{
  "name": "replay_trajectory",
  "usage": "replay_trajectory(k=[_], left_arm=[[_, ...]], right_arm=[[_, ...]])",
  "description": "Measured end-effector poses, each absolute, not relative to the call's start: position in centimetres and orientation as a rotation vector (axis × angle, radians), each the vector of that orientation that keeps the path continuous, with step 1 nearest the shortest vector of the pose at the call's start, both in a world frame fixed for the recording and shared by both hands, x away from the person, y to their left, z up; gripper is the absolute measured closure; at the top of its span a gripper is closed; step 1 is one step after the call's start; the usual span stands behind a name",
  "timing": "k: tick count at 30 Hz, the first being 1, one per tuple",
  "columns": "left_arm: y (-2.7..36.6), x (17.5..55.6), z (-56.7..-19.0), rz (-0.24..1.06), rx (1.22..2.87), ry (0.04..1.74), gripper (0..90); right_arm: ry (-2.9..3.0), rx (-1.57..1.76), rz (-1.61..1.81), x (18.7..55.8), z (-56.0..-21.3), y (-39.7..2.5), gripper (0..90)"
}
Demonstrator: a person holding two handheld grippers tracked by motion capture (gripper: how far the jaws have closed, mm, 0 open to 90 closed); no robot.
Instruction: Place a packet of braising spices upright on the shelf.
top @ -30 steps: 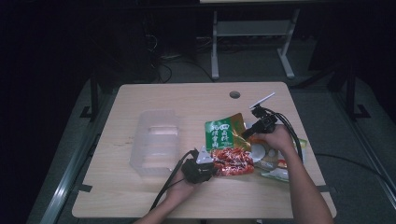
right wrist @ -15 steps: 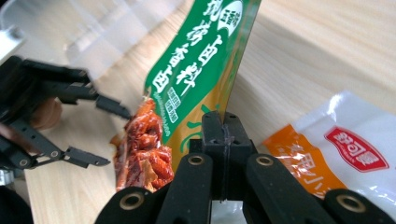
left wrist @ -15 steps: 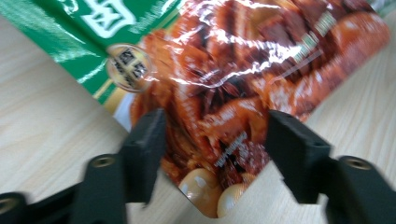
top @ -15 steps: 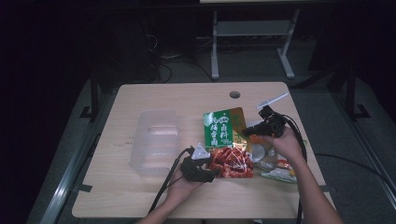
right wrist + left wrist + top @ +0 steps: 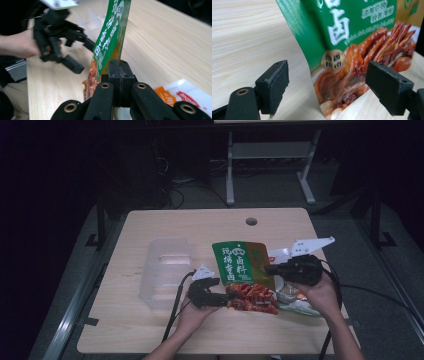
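Pinching green pouch [image 5: 113, 37] edge, right gripper [image 5: 119, 75]

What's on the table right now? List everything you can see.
Green snack pouch: one, green with red food print, table centre, edge pinched by the right gripper.
Clear plastic tray: one, transparent, left of the pouch.
White and orange packets: number unclear, under the right hand.
Table: one, light wood, round hole near the far edge.
Left gripper: one, black, jaws open astride the pouch's lower corner.
Right gripper: one, black, jaws shut on the pouch.
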State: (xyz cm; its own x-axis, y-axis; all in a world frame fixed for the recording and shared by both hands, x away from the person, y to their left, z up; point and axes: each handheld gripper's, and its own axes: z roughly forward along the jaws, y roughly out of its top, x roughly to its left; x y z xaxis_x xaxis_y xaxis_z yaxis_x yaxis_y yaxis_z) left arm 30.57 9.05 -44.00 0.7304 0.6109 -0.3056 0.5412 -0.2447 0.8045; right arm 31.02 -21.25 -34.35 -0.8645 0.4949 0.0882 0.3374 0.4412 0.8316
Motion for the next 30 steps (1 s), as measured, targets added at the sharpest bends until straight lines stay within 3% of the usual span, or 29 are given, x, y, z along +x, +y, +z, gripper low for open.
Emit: replay_trajectory(k=[7,8,9,12,15,24,26,27,30], left_arm=[[9.0,31.5,-44.4,-0.076,1.843,0.778,36.0],[8.8,31.4,-44.3,-0.066,1.836,0.784,43.3],[8.8,31.4,-44.1,-0.068,1.842,0.758,56.3],[8.7,31.3,-43.8,-0.053,1.868,0.715,71.8],[8.3,30.9,-43.5,-0.017,1.877,0.7,80.8],[8.5,30.4,-42.7,0.072,1.951,0.653,83.8],[8.5,30.3,-42.5,0.089,1.964,0.639,83.9],[8.4,30.2,-42.4,0.105,1.973,0.631,83.9],[8.3,30.1,-42.3,0.124,1.987,0.623,83.9]], right_arm=[[2.475,0.676,1.441,29.4,-35.0,-21.8,89.9],[2.469,0.662,1.465,29.4,-35.1,-21.9,89.9],[2.458,0.661,1.478,29.2,-35.3,-22.1,89.8],[2.455,0.682,1.454,29.2,-35.7,-22.4,89.7],[2.457,0.72,1.472,29.4,-36.1,-22.9,89.7],[2.499,0.737,1.435,29.3,-36.7,-23.0,88.2],[2.523,0.74,1.42,29.5,-37.0,-22.7,84.1],[2.55,0.751,1.411,29.8,-37.2,-22.1,78.0],[2.569,0.75,1.4,30.2,-37.4,-21.5,75.3]])
